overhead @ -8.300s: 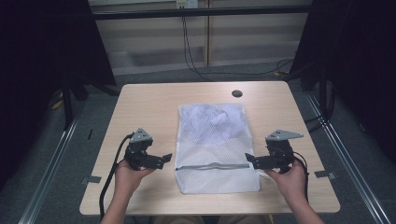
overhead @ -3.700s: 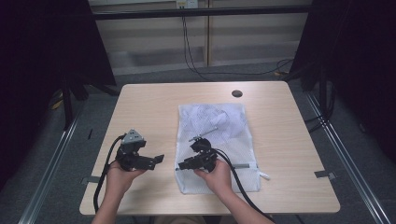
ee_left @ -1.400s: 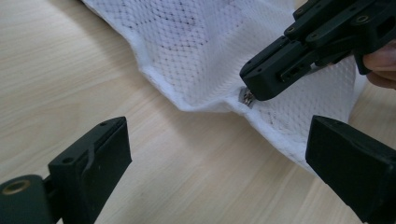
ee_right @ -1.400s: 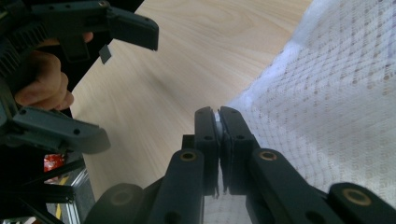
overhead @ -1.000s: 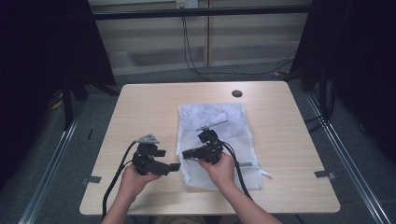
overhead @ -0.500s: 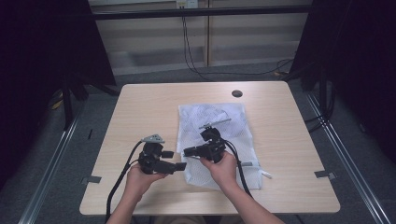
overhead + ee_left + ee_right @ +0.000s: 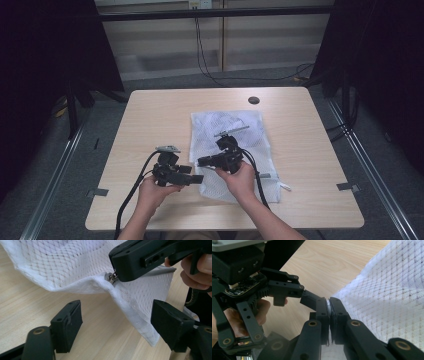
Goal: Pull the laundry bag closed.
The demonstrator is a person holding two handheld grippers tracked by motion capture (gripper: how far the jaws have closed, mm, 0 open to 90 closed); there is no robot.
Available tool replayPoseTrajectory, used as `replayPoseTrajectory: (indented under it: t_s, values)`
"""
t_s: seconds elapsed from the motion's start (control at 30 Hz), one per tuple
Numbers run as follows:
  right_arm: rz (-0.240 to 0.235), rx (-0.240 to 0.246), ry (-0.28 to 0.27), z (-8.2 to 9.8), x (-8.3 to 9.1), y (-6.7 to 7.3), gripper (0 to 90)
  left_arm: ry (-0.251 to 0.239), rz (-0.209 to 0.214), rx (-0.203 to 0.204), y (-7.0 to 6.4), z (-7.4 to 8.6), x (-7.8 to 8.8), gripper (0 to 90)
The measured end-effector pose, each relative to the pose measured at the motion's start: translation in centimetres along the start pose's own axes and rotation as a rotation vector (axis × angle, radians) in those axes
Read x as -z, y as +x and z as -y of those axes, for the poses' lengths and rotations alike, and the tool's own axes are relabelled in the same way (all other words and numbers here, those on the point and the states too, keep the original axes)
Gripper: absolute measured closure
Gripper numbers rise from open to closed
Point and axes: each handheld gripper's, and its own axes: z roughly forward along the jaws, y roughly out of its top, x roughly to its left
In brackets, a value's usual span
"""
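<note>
White mesh bag (image 7: 227, 150) lay soft and floppy on the wooden table (image 7: 150, 115), so its firm corner hem was the best place to grab. The right gripper (image 7: 202, 162) pinched the little metal zipper pull (image 7: 111, 278) tight. The left gripper (image 7: 117, 320), at nine o'clock from it, had just been closing around the bag's corner without touching; nothing blocked it, and a dark round hole (image 7: 254, 100) sat far off at twelve o'clock.

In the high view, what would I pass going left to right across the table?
Bare table → left gripper, jaws apart and just closing at the bag's corner → right gripper, pinching the zip pull → white mesh bag → bare table.
</note>
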Motion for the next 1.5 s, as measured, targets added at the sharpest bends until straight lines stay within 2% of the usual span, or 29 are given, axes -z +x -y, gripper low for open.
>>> replayPoseTrajectory:
  t_s: [0.13,0.27,0.43,0.5,0.6,0.63,0.67,0.77,0.9,0.97,1.2,1.27,1.5]
  values:
    - [0.002,0.004,-0.002,0.0,0.1,0.0,86.3,0.022,0.005,0.003,0.0,0.0,-0.3,30.0]
    - [0.003,0.004,-0.005,-0.1,0.2,0.1,86.4,-0.004,0.013,0.027,0.0,-0.1,-0.4,32.3]
    - [0.001,0.011,-0.003,-0.1,0.2,0.3,86.3,-0.006,0.031,0.033,0.0,-0.2,-0.7,37.7]
    - [0.000,0.013,-0.003,-0.1,0.2,0.3,86.3,-0.003,0.023,0.047,-0.1,-0.2,-0.8,40.0]
    - [-0.002,0.012,-0.005,-0.1,0.2,0.3,86.3,0.003,0.042,0.058,0.0,-0.2,-1.0,44.8]
    - [-0.003,0.013,-0.005,-0.1,0.2,0.3,86.4,0.012,0.024,0.054,0.0,-0.2,-1.0,45.7]
    - [-0.003,0.011,-0.007,-0.1,0.2,0.3,86.3,0.013,0.035,0.055,0.1,-0.2,-1.1,46.6]
    - [-0.003,0.013,-0.004,-0.1,0.2,0.3,86.3,-0.002,0.033,0.073,0.0,-0.2,-1.3,51.0]
    - [-0.001,0.013,-0.002,-0.1,0.2,0.4,86.3,-0.023,0.040,0.079,-0.1,-0.3,-1.2,57.3]
    - [-0.005,0.014,-0.002,-0.1,0.2,0.4,86.3,-0.022,0.039,0.070,-0.1,-0.3,-1.2,60.9]
    - [-0.004,0.016,0.000,0.0,0.1,0.4,86.3,-0.015,0.061,0.084,0.0,-0.3,-1.3,69.2]
    - [-0.003,0.015,0.001,0.0,0.1,0.5,86.3,-0.017,0.052,0.088,0.0,-0.3,-1.3,69.4]
    - [-0.004,0.016,-0.003,0.0,0.2,0.5,86.3,-0.019,0.063,0.094,-0.1,-0.4,-1.6,71.3]
